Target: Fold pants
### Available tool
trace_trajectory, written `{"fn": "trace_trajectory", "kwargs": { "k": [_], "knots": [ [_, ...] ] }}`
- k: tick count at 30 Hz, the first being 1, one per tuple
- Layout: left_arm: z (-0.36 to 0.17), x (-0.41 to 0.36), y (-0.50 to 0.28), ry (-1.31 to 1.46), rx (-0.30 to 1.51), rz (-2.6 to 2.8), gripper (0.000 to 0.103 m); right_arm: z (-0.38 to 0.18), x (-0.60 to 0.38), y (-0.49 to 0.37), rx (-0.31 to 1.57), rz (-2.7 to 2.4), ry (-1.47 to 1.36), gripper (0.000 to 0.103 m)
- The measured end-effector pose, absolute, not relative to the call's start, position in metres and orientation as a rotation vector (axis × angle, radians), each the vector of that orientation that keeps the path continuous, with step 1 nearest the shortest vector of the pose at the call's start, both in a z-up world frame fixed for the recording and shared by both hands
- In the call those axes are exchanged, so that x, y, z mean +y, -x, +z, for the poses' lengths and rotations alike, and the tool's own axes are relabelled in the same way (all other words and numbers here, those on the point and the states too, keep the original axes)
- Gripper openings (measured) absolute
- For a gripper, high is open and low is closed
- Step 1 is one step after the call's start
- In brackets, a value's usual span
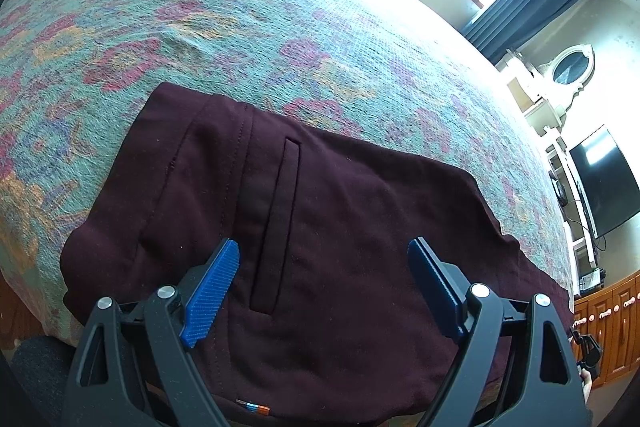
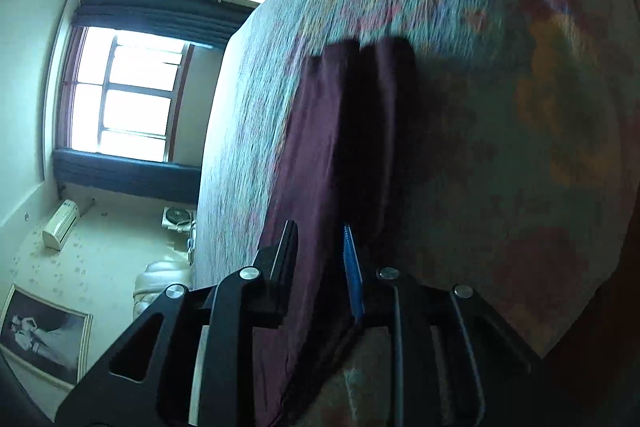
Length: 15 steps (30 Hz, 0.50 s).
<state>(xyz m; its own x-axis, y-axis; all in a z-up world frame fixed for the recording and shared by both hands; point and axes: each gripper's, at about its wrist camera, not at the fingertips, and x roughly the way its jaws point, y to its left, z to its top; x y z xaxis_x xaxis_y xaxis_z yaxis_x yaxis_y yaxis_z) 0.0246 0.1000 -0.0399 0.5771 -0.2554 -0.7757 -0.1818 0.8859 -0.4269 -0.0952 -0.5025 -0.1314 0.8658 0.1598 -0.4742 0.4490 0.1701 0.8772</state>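
Black gripper frames fill both foregrounds. Floral bedspread (image 1: 248, 11) covers the bed. Maroon pants (image 1: 320, 211) lie folded at its near edge. Left gripper (image 1: 324, 251) hovers above them, jaws released wide. Right gripper (image 2: 320, 239) has pants fabric between narrowly parted jaws; grip uncertain.

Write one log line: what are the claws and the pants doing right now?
left claw: open, above pants, not gripping | right claw: narrow gap, pants fabric between fingers | pants: maroon, folded, on floral bedspread
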Motion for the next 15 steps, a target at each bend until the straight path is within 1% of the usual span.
{"fn": "trace_trajectory", "kwargs": {
  "k": [3, 4, 5, 6, 11, 13, 15],
  "knots": [
    [-0.040, 0.099, -0.023, 0.500, 0.963, -0.045, 0.085, -0.140, -0.478, 0.087, 0.568, -0.166, -1.434, 0.023],
    [-0.040, 0.099, -0.023, 0.502, 0.962, -0.045, 0.085, -0.142, -0.474, 0.084, 0.581, -0.160, -1.427, 0.021],
    [-0.040, 0.099, -0.023, 0.503, 0.962, -0.045, 0.085, -0.141, -0.471, 0.081, 0.597, -0.167, -1.403, 0.006],
    [-0.040, 0.098, -0.022, 0.503, 0.962, -0.044, 0.085, -0.138, -0.468, 0.080, 0.604, -0.182, -1.377, 0.004],
    [-0.039, 0.101, -0.022, 0.518, 0.966, -0.051, 0.085, -0.102, -0.459, 0.084, 0.555, -0.204, -1.283, 0.003],
    [-0.039, 0.103, -0.021, 0.528, 0.965, -0.057, 0.085, -0.101, -0.461, 0.084, 0.558, -0.216, -1.267, 0.003],
    [-0.039, 0.103, -0.021, 0.528, 0.963, -0.059, 0.085, -0.112, -0.463, 0.084, 0.581, -0.225, -1.283, 0.003]
  ]
}}
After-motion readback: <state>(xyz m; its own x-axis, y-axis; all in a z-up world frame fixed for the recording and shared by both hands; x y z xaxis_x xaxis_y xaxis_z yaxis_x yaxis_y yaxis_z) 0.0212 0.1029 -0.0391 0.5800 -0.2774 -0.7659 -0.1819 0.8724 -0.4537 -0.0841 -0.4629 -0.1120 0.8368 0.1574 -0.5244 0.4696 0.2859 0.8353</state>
